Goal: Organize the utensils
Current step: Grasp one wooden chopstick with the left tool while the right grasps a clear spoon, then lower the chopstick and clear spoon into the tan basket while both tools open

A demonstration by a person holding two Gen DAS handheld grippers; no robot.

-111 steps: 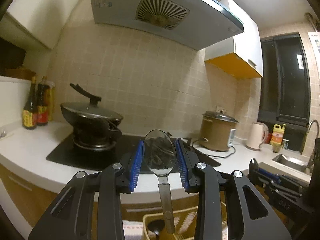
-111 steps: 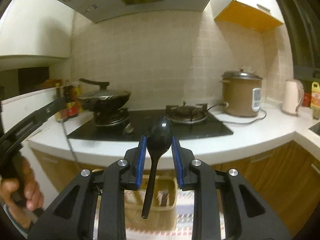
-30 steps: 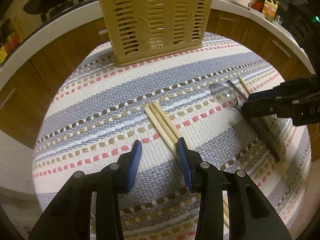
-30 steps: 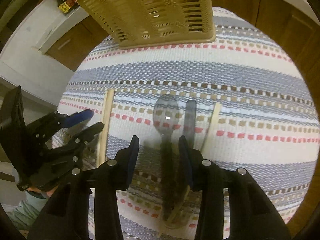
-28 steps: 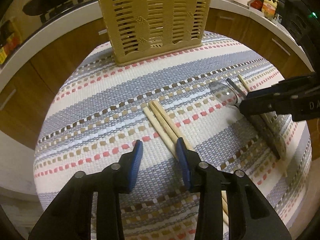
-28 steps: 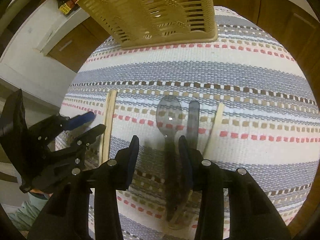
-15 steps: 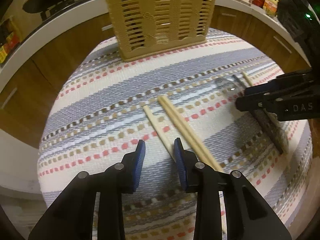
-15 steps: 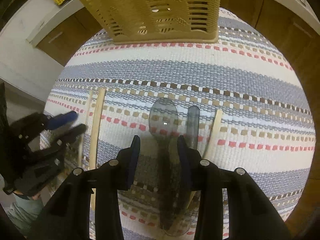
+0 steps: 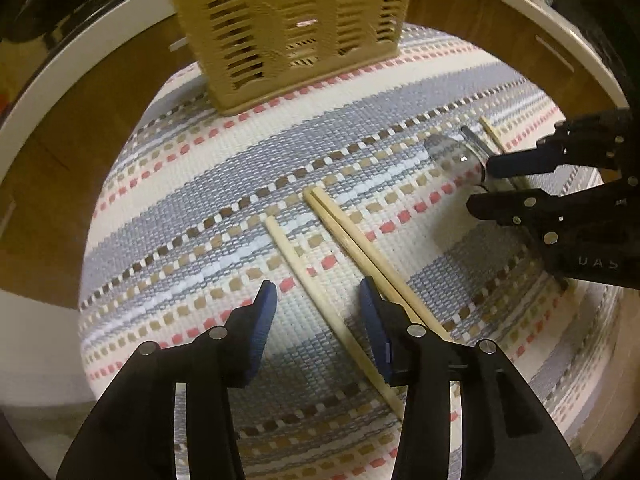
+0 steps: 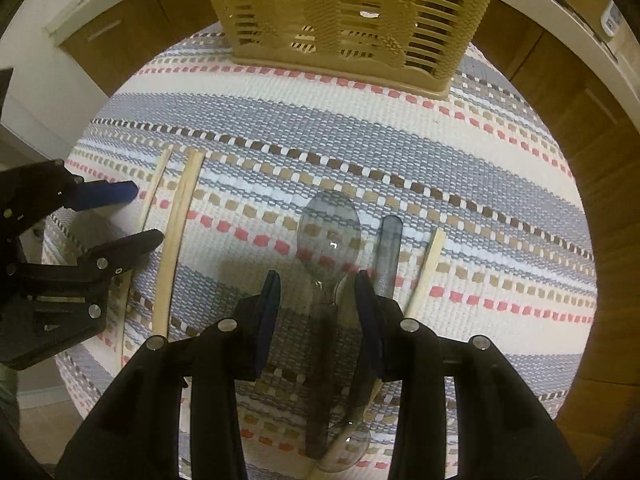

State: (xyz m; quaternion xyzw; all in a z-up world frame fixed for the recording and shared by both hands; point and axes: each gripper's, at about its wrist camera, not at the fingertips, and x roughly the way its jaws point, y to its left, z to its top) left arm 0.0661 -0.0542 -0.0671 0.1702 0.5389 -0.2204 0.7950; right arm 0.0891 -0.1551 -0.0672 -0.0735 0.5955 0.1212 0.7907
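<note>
A tan slotted utensil basket (image 9: 296,12) (image 10: 348,8) stands at the far end of a striped woven mat (image 9: 200,216) (image 10: 480,184). My left gripper (image 9: 318,304) is open, its jaws either side of a single wooden chopstick (image 9: 296,264); a pair of chopsticks (image 9: 352,240) lies just right of it. My right gripper (image 10: 316,296) is open over the handle of a clear spoon (image 10: 330,226). A second clear utensil handle (image 10: 388,252) and a lone chopstick (image 10: 426,264) lie right of it. The left gripper (image 10: 136,216) also shows in the right wrist view.
Wooden cabinet fronts (image 9: 48,168) and a white counter edge (image 9: 80,56) curve around the mat. In the left wrist view the right gripper (image 9: 492,184) reaches in from the right over the spoon bowl (image 9: 452,156).
Both grippers held spoons above the counter earlier; now they are empty over the mat. In the last second the left moved forward over the single chopstick, and the right closed in on the spoon handle.
</note>
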